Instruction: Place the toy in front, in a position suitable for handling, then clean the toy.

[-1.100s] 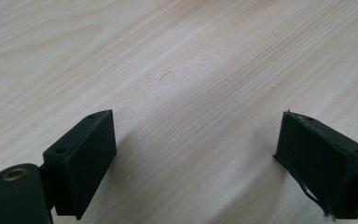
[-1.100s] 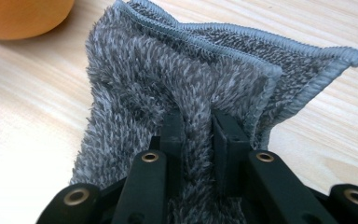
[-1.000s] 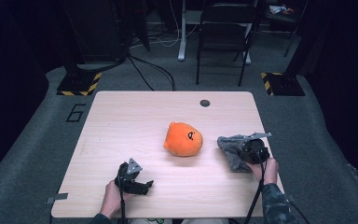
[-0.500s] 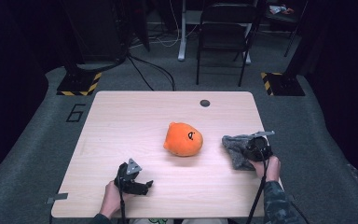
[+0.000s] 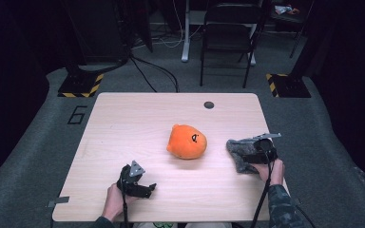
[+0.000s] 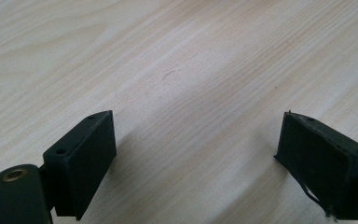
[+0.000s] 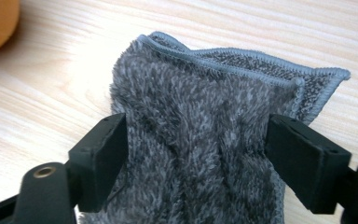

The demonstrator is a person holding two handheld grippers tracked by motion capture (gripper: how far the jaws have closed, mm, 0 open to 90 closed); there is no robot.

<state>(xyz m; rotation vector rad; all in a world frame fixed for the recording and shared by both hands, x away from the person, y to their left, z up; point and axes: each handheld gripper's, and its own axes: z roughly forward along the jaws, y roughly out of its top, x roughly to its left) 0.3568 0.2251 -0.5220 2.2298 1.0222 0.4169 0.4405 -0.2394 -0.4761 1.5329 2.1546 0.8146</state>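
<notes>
My grey cloth (image 5: 241, 153) lies bunched on the table (image 5: 123, 123), just right of the orange plush toy (image 5: 187, 141) and apart from it. My right gripper (image 5: 247, 154) has just been opening; its jaws now stand wide with the cloth between them, barely squeezed as far as I can tell, so I judge it released. Setting it down looks done; backing the gripper off is left. Well left of the toy and nearer me, my left gripper (image 5: 148, 188) rests with jaws apart over bare wood.
</notes>
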